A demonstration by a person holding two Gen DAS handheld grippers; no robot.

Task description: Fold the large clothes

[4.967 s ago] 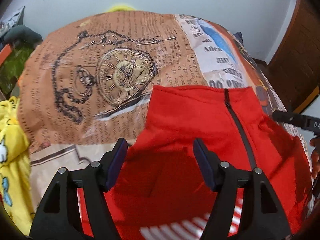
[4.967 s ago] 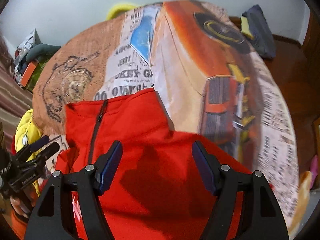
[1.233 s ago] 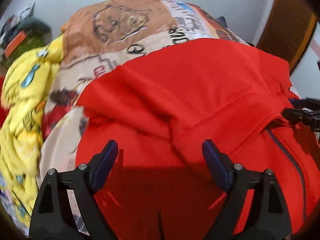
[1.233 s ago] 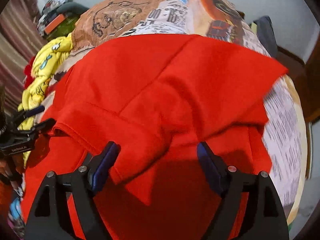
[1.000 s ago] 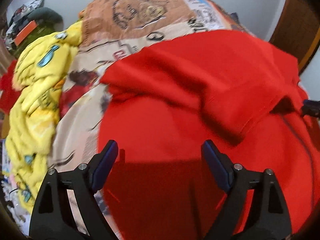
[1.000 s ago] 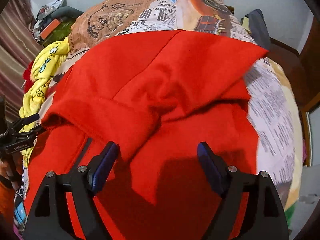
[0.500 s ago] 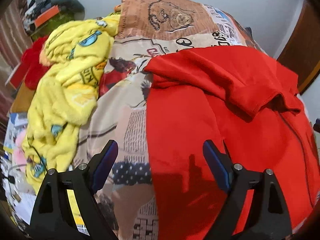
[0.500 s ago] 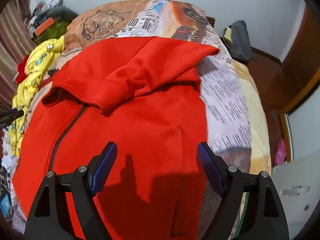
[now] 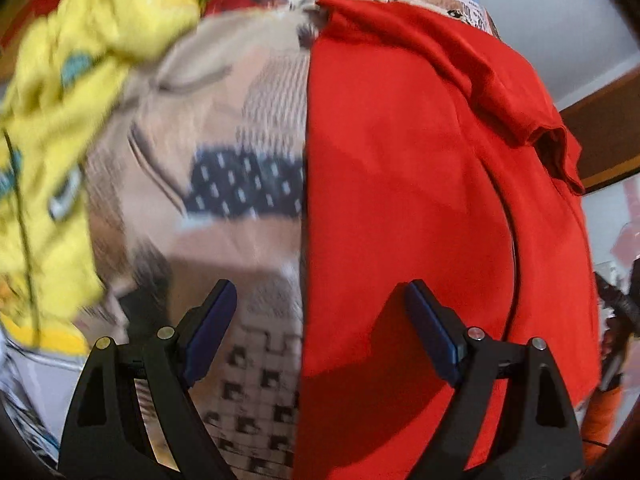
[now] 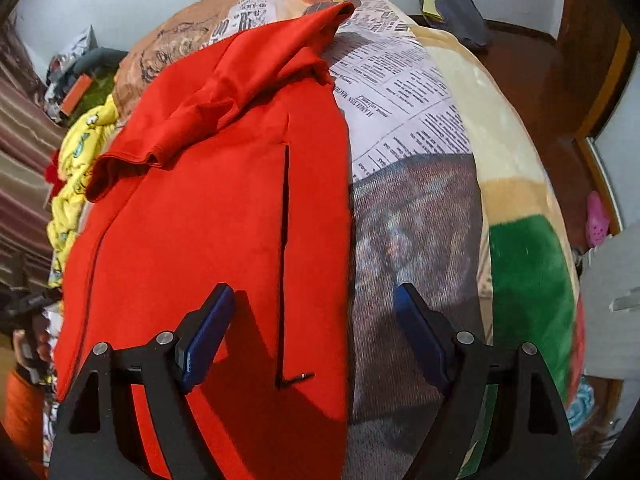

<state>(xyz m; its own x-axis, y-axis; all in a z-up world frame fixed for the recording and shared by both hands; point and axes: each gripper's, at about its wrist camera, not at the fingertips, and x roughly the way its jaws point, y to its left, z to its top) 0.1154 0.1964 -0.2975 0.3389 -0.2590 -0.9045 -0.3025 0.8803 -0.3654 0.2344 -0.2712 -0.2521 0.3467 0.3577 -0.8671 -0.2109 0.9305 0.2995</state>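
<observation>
The left gripper hangs with its jaws spread wide and nothing between them, straddling the left long edge of the red zip jacket: the right finger is over red cloth, the left over the printed bedspread. The right gripper is just as wide open and empty, and mirrors this at the jacket's right edge, its left finger above the fabric and its right above the spread.

So the jacket lies between the two grippers, its long axis running straight away from both, hem end nearest and sleeves farthest. Each hand looks equally near its own side, which I judge suits a lengthwise fold with both edges or hem corners taken together.

The cloth looks a soft, matte fleece, lying flat and smooth in the body. A dark front zip runs along its length, and a slit pocket shows in the right view. Farther up, a sleeve is folded across the chest in a loose ridge with an open cuff. Beyond the left edge, a crumpled yellow blanket lies on the spread, well apart from the jacket.
</observation>
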